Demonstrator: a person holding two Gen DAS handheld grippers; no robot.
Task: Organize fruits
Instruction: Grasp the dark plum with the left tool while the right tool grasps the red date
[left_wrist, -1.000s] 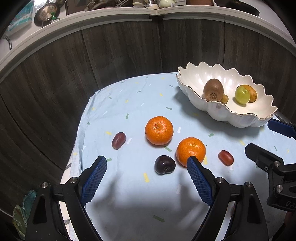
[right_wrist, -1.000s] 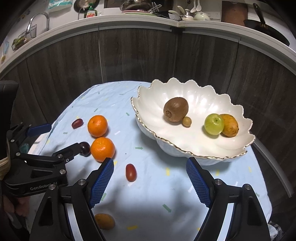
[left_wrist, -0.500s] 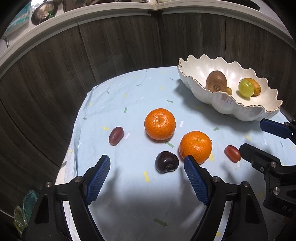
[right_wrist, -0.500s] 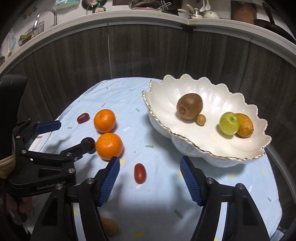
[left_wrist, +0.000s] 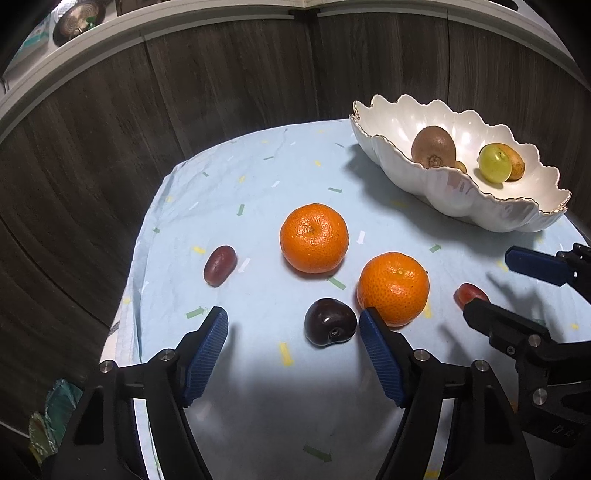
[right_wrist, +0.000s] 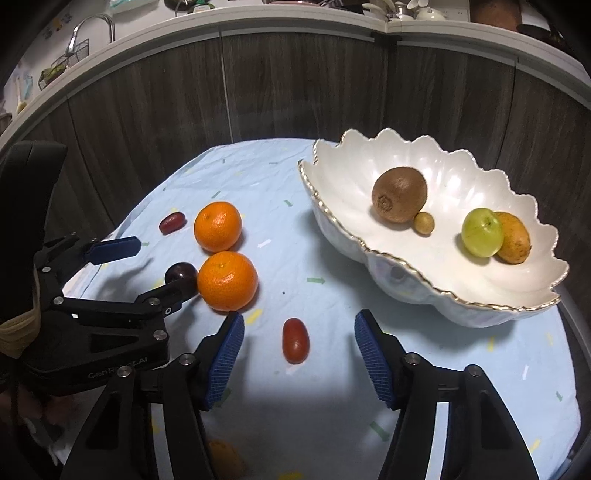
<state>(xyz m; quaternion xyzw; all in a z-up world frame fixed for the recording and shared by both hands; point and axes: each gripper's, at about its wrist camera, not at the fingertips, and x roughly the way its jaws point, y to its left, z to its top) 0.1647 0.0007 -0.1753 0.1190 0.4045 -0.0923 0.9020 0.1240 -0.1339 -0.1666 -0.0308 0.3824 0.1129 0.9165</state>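
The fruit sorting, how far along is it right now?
Done: a kiwi, green apple, mango and small round fruit sit in the bowl. In hand: nothing; the closing left tool frames the dark plum, the closing right tool the red grape tomato. Left: both oranges and the reddish fruit.

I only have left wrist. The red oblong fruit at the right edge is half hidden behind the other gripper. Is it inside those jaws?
Observer: Yes. In the right wrist view the red fruit lies whole on the cloth, between the closing jaws of the right gripper, pads not touching it.
Operator: Any fruit I can't see at all?
Observer: One orange fruit sits near the bottom edge of the right wrist view, partly behind that gripper's arm.
Operator: How does my gripper sit around the dark plum?
Observer: From the right wrist view, one finger of the left gripper crosses in front of the dark plum; the other is beyond it.
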